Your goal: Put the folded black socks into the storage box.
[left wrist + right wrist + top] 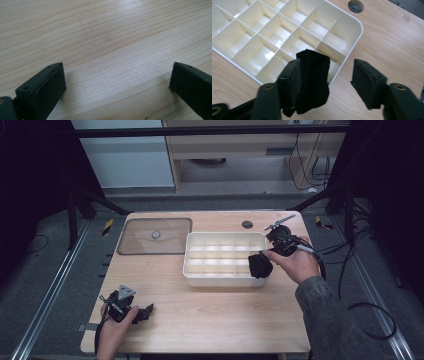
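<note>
Left gripper (131,309) rests near the tabletop's (210,315) front-left corner, jaws spread, empty. At the divided organizer tray's (220,280) front-right corner, the right gripper's (325,75) jaws stand apart; the black folded sock (313,80) clings to one jaw. Centre it over one compartment, then shake free.

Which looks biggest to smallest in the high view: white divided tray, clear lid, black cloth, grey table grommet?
1. White divided tray and clear lid: close in footprint, not ranking them.
2. Black cloth, at the right claw over the tray's near right corner.
3. Grey table grommet, smallest.
</note>
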### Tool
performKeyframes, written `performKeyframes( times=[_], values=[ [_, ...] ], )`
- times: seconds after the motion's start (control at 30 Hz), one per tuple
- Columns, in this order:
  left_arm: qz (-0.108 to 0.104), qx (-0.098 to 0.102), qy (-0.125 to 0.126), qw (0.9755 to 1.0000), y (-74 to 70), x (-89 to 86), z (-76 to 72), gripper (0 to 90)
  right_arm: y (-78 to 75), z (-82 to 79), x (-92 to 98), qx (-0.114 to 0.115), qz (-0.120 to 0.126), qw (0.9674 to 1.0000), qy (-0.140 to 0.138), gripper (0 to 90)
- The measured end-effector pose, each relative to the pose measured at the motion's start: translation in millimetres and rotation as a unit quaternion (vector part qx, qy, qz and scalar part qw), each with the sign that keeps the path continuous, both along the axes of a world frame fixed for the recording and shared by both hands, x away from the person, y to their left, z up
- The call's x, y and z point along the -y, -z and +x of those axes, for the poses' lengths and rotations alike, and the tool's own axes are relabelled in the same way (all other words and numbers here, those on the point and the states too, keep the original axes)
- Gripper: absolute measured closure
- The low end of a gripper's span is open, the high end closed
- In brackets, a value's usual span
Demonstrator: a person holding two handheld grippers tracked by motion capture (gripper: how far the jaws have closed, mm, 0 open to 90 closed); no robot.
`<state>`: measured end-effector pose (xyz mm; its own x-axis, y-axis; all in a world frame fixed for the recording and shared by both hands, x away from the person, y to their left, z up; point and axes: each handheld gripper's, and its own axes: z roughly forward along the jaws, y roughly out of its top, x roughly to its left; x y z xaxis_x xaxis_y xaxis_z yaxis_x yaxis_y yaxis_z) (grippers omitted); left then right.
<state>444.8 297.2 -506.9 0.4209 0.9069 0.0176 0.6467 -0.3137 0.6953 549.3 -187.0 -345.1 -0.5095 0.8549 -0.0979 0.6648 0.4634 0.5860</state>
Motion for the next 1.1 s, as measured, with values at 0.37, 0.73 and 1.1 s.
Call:
performKeyframes(
  times=[0.37,0.73,1.1],
  values=[
    [0.001,0.001,0.001,1.0,0.0,-0.1,0.1,0.0,-16.1,7.9,-4.8,-0.018,-0.021,0.9993,-0.025,88.7],
    [0.001,0.001,0.001,1.0,0.0,-0.2,0.1,0.0,0.2,17.3,-23.3,-0.049,-0.039,0.9971,-0.042,90.0],
    [0.001,0.0,0.002,1.0,-0.2,-0.3,0.2,0.0,23.3,20.8,-27.9,-0.08,-0.055,0.9942,-0.046,90.0]
  ],
)
